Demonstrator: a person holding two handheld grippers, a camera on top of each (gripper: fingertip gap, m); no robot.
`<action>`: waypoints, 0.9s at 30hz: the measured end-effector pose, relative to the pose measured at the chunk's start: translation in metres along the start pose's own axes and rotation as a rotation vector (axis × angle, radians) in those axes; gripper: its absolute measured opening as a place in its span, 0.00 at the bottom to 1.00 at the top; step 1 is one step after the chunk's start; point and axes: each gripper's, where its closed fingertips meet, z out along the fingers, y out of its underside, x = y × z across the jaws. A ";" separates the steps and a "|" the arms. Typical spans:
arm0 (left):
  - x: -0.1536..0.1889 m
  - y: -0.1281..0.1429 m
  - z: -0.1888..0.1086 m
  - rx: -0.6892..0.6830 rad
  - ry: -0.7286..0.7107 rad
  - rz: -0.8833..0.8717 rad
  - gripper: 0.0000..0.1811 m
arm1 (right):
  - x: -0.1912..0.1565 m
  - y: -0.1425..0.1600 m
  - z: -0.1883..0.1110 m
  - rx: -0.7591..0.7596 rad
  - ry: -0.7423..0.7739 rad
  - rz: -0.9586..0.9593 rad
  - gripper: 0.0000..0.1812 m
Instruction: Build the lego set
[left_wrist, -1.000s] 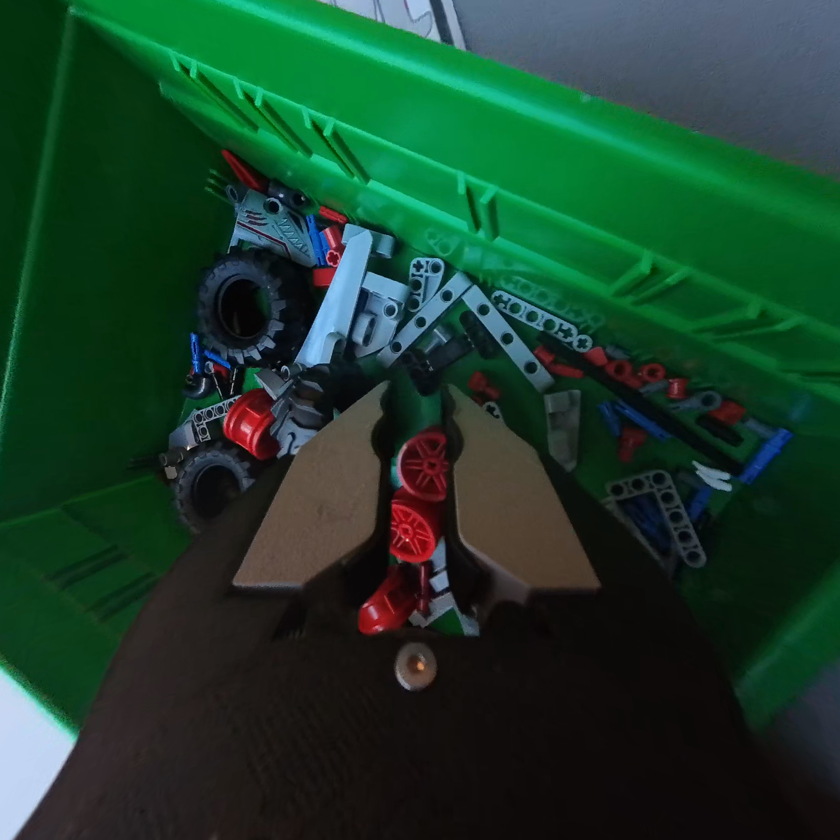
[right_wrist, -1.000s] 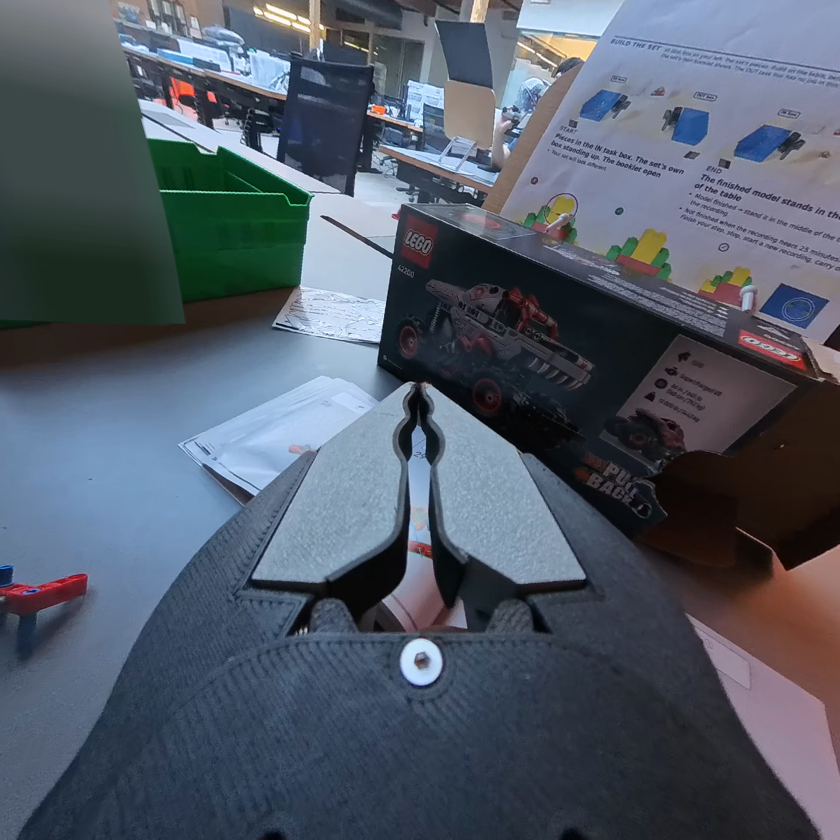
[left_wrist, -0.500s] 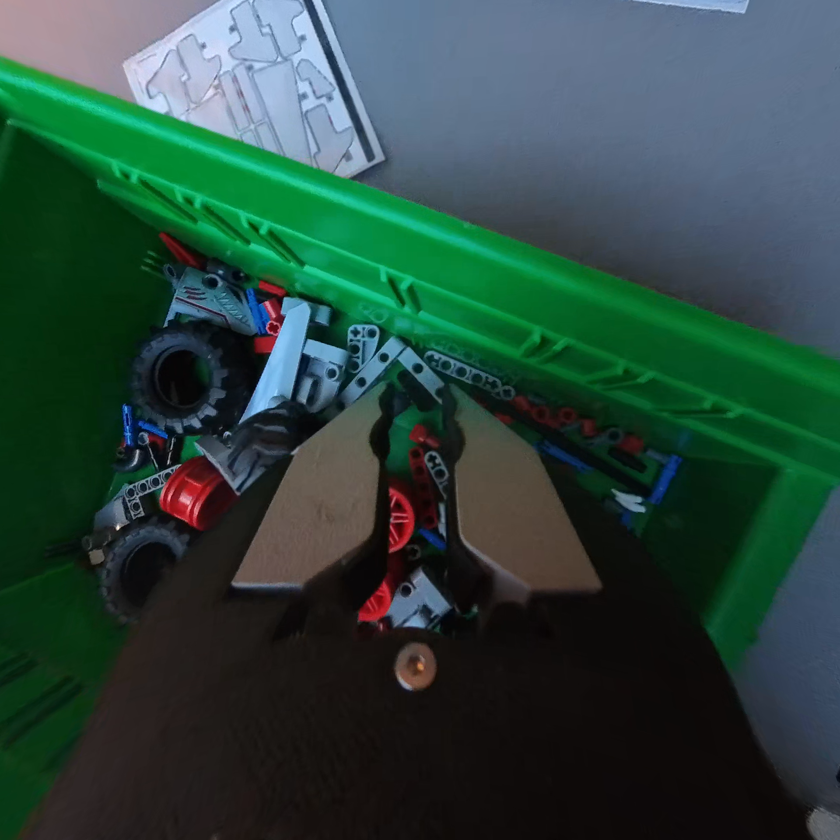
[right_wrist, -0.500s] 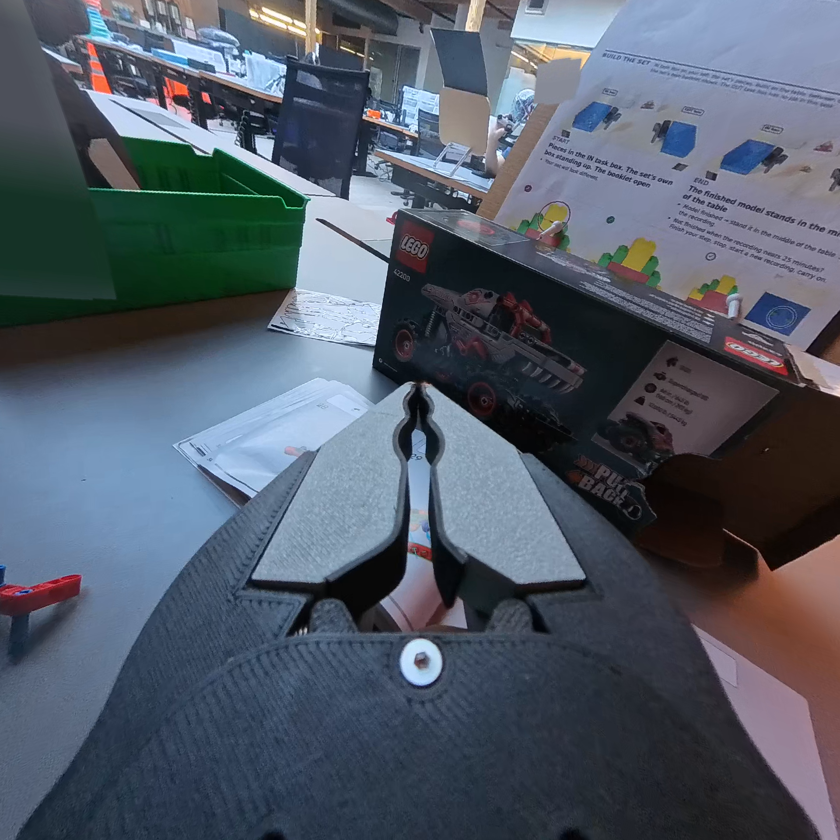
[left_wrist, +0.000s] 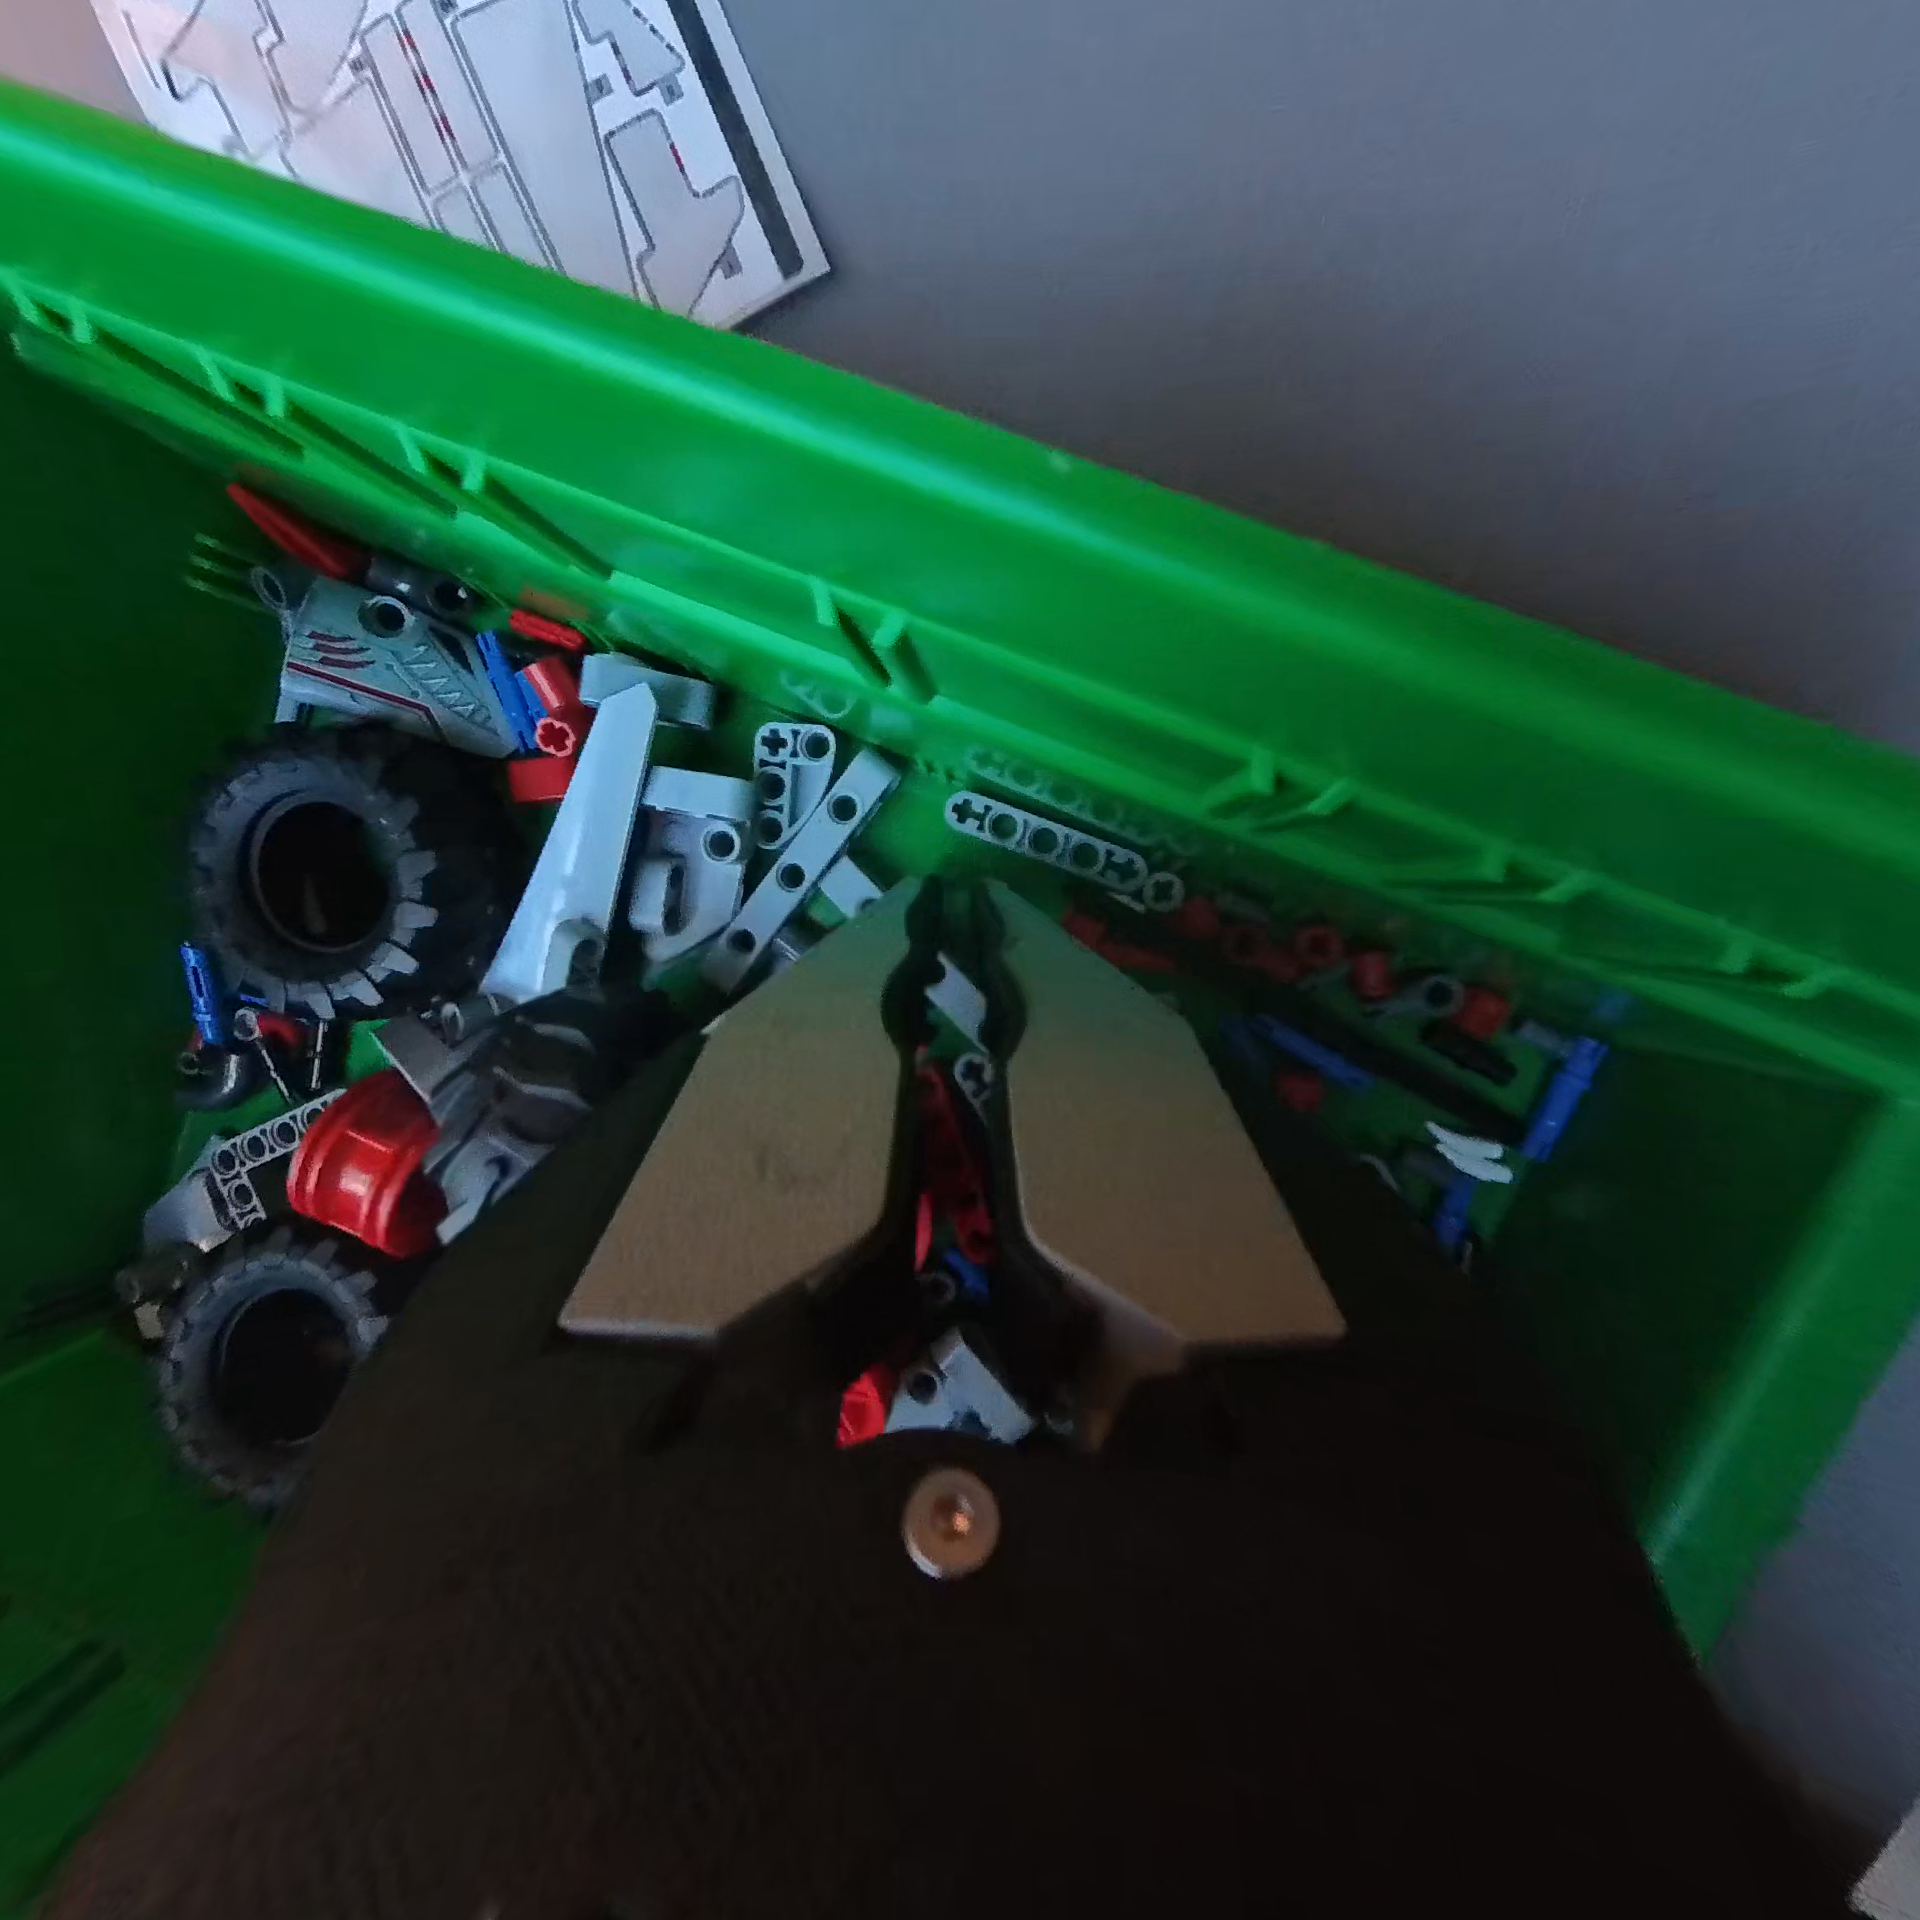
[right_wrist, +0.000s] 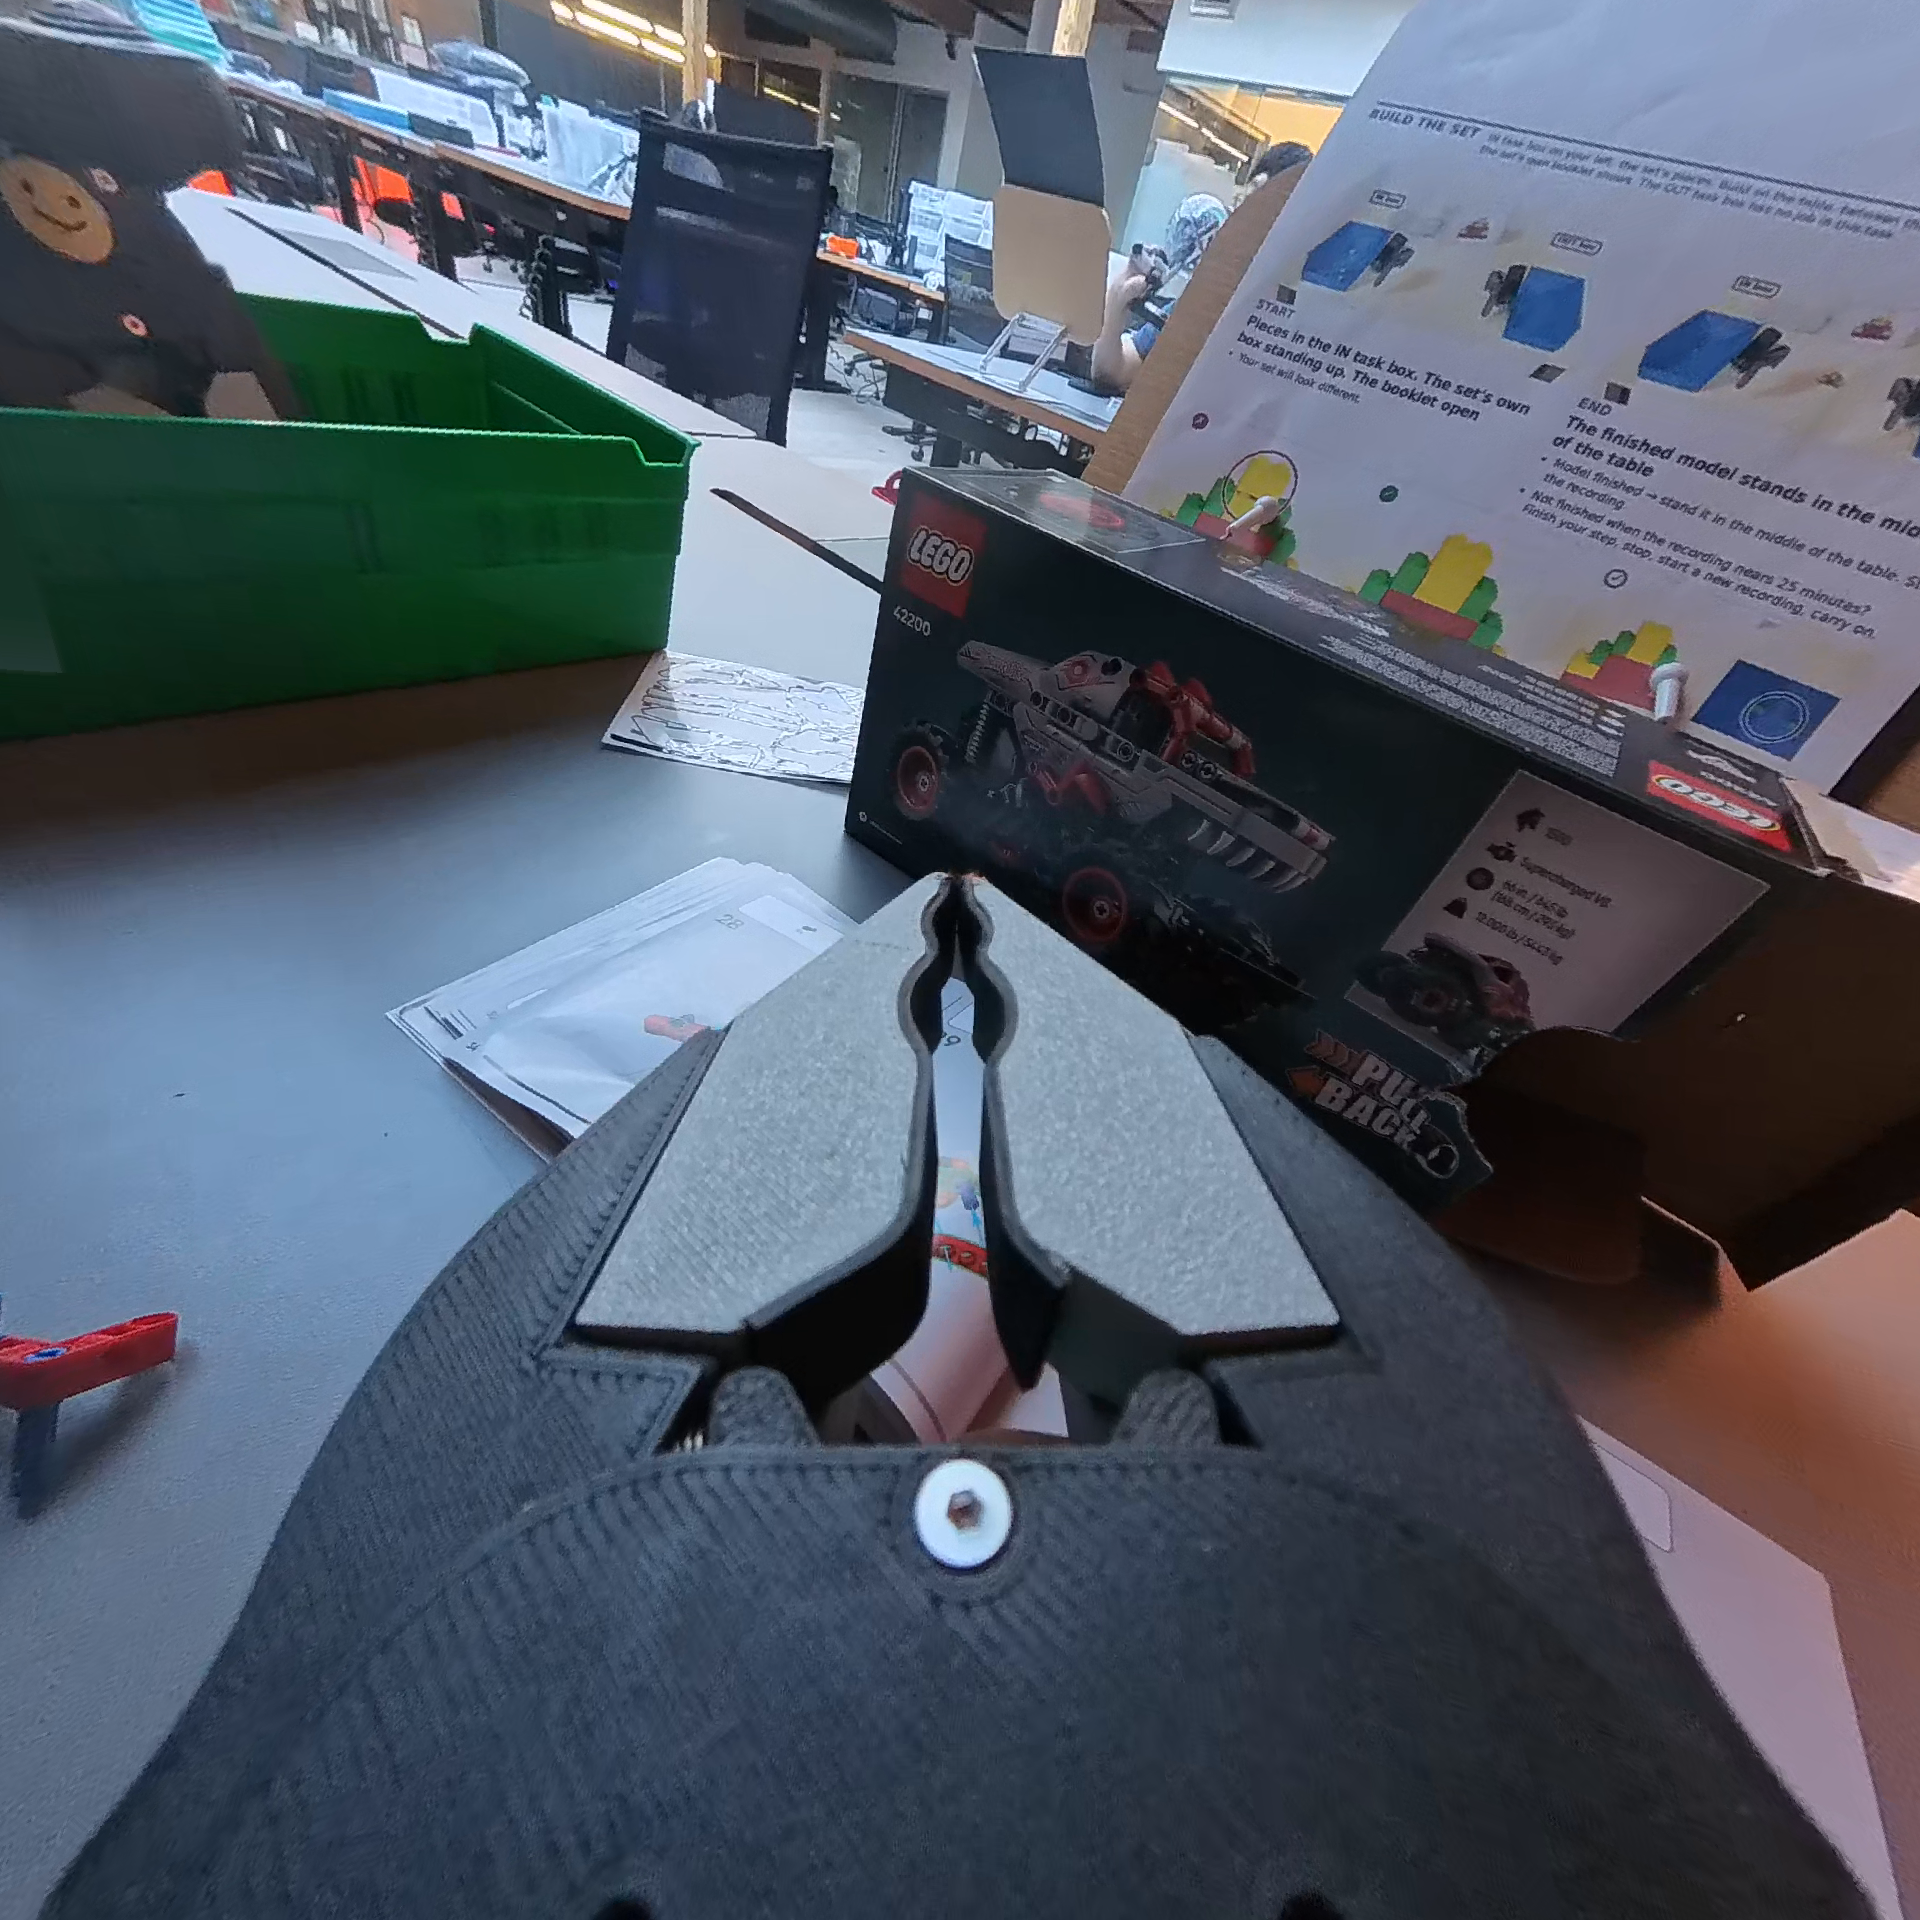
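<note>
Left wrist view looks down into a green bin (left_wrist: 1039, 582) whose floor is strewn with loose Lego pieces. The left gripper (left_wrist: 951, 894) hangs inside the bin above the pile, its tips drawn almost together with only a thin slit between them; whether they pinch any piece I cannot tell, since the grey and red bits seen through the slit may simply lie underneath. Along the bin's far wall lie a long grey holed beam (left_wrist: 1065, 854) and a cluster of pale grey panels (left_wrist: 582, 862). Towards the bin's left side sit a black knobbly tyre (left_wrist: 322, 883), a red wheel hub (left_wrist: 364, 1164) and a second black tyre (left_wrist: 260, 1361) nearer the camera. Small red and blue pins (left_wrist: 1340, 966) are scattered towards the bin's right corner. Outside the bin, just past its far wall, a sticker sheet (left_wrist: 499, 125) lies on the grey tabletop (left_wrist: 1351, 312).

In the right wrist view the right gripper (right_wrist: 956, 883) hovers over the tabletop with its tips touching and nothing between them. Beneath it lies the open instruction booklet (right_wrist: 623, 997). The Lego set box (right_wrist: 1299, 790) stands beyond it, with a printed instruction sheet (right_wrist: 1621, 343) propped behind. A small red part (right_wrist: 83, 1356) stands near the tabletop's left edge of view.
</note>
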 end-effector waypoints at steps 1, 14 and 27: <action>0.001 -0.004 -0.001 0.021 0.003 -0.002 0.03 | 0.000 0.000 0.000 0.001 -0.001 0.001 0.00; 0.001 -0.006 0.002 0.031 0.015 -0.022 0.05 | -0.007 -0.006 -0.004 0.010 -0.008 -0.036 0.00; 0.000 -0.009 -0.007 0.073 0.035 -0.058 0.09 | -0.007 -0.011 -0.008 0.025 -0.002 -0.047 0.00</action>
